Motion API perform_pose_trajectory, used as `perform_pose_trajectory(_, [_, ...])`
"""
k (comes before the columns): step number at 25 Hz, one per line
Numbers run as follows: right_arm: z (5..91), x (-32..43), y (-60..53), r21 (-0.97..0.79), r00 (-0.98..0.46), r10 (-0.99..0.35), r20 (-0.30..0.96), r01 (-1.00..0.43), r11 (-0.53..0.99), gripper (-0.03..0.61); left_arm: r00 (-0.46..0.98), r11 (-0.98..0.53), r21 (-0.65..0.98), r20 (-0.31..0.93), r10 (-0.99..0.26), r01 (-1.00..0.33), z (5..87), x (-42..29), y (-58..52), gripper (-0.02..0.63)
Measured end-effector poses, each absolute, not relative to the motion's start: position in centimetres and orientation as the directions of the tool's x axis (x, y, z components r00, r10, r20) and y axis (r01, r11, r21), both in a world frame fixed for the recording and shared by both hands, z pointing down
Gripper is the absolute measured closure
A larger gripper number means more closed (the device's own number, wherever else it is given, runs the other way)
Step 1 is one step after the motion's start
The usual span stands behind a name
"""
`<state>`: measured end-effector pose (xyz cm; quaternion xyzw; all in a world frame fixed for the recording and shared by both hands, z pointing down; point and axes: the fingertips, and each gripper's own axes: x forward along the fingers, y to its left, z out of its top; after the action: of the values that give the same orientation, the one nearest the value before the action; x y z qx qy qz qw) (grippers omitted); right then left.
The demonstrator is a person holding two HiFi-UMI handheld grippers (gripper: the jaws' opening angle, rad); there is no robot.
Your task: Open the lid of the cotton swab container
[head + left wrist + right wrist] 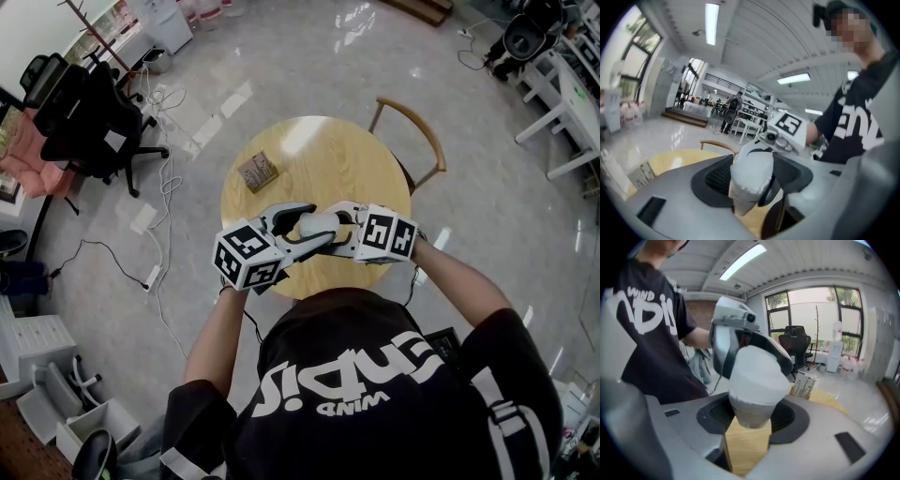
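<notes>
The cotton swab container [317,225] is a small tub with a white lid, held a little above the round wooden table [328,155] between both grippers. My left gripper [298,221] comes in from the left, and its jaws are shut on the white lid [752,171]. From the right, my right gripper [343,225] has its jaws shut on the tub's lower body [751,412]. In the right gripper view the left gripper's fingers [723,345] flank the lid [754,376]. The lid sits on the tub.
A small printed box [258,172] lies on the table's far left part. A wooden chair [412,141] stands behind the table on the right. Office chairs [89,117] and cables are on the floor to the left.
</notes>
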<state>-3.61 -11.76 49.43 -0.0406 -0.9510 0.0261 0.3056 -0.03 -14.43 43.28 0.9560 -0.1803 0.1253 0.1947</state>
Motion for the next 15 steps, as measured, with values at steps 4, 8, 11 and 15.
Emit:
perform_pose_trajectory(4, [50.0, -3.6, -12.0, 0.003, -0.784, 0.057, 0.618, 0.074, 0.997, 0.385, 0.913, -0.822, 0.413, 0.283, -0.295, -0.393, 43.1, -0.1, -14.8, 0.339])
perform_pose_trajectory(8, [50.0, -3.3, -11.6, 0.007, -0.779, 0.059, 0.625, 0.081, 0.997, 0.385, 0.919, -0.776, 0.500, 0.293, -0.265, -0.383, 43.2, 0.0, -14.6, 0.339])
perform_pose_trajectory(11, [50.2, -3.3, -11.2, 0.007, -0.775, 0.062, 0.629, 0.086, 0.996, 0.385, 0.919, -0.723, 0.572, 0.307, -0.249, -0.387, 43.4, 0.0, -14.5, 0.339])
perform_pose_trajectory(15, [50.5, -3.2, -10.9, 0.002, -0.775, 0.068, 0.628, 0.089, 0.996, 0.385, 0.917, -0.705, 0.592, 0.320, -0.238, -0.390, 43.7, 0.1, -14.3, 0.339])
